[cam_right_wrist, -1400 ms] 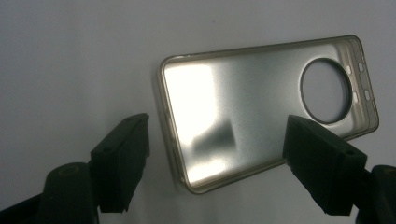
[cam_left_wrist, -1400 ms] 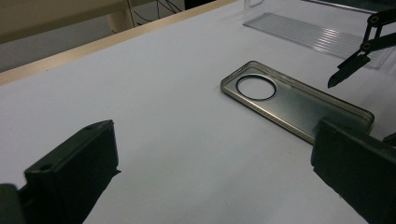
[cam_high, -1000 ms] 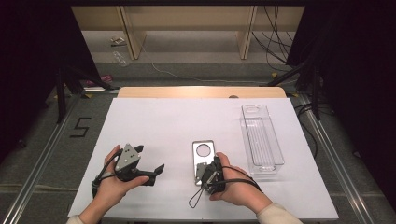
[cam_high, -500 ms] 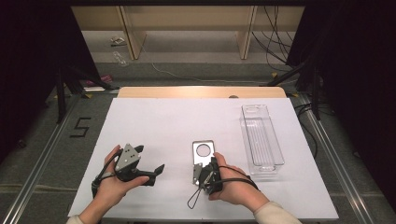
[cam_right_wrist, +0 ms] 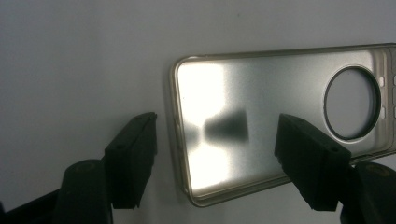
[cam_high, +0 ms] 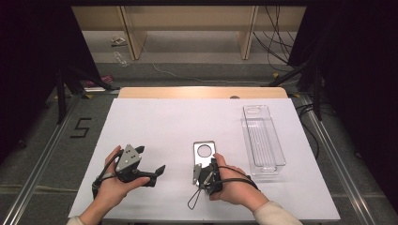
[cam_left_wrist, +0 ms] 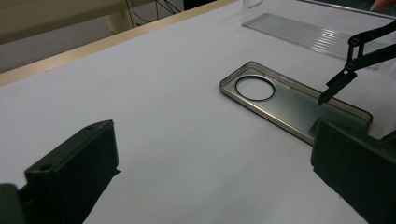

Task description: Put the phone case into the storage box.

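Observation:
A silver phone case (cam_high: 204,151) with a round camera hole lies flat on the white table (cam_high: 155,122), near the front middle. My right gripper (cam_high: 199,173) hovers over its near end and points down. In the right gripper view the right gripper (cam_right_wrist: 219,158) is open, with the case (cam_right_wrist: 261,84) below. One jaw stands beside the case's short edge and the other over its long edge. Those jaws have just been closing, and the pads do not press on the case. My left gripper (cam_high: 151,160) is held to the left, open and empty, aimed at the case (cam_left_wrist: 289,102).
A clear plastic tray (cam_high: 263,136) stands lengthwise at the right of the table, empty. The table's wooden far edge (cam_high: 202,92) borders a gap, with shelving and cables behind it. Dark drapes flank both sides.

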`<state>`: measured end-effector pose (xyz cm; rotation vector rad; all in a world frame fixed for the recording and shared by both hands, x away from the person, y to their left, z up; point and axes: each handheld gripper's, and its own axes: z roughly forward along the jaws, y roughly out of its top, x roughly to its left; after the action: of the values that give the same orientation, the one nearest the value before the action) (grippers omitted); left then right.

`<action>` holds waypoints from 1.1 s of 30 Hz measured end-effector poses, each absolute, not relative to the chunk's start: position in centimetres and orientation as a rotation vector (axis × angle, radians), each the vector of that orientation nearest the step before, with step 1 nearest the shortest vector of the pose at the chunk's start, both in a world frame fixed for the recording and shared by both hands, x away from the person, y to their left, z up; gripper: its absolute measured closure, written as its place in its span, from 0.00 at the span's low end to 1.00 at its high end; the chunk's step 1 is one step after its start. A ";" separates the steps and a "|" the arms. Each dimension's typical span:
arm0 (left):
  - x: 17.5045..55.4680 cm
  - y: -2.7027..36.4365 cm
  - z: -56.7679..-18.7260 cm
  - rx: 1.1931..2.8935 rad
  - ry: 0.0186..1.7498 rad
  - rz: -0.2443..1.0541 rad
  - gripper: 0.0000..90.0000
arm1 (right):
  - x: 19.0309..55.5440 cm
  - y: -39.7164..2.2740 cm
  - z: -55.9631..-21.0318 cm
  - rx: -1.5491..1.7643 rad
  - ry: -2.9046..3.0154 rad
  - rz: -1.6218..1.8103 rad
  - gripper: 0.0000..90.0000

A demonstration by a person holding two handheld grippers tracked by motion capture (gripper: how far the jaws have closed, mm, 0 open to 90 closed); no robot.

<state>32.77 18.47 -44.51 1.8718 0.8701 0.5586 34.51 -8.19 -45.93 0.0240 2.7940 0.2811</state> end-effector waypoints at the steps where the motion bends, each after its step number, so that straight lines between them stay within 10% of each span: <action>1: 32.8 18.5 -44.5 1.872 0.870 0.559 0.00 | 34.5 -8.2 -45.9 0.024 2.794 0.281 0.35; 33: 32.8 18.5 -44.5 1.869 0.870 0.558 0.00 | 34.5 -7.7 -45.9 -0.056 2.824 0.247 0.54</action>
<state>32.76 18.47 -44.50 1.8695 0.8701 0.5583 34.52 -7.71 -45.87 -0.0557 2.8237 0.2466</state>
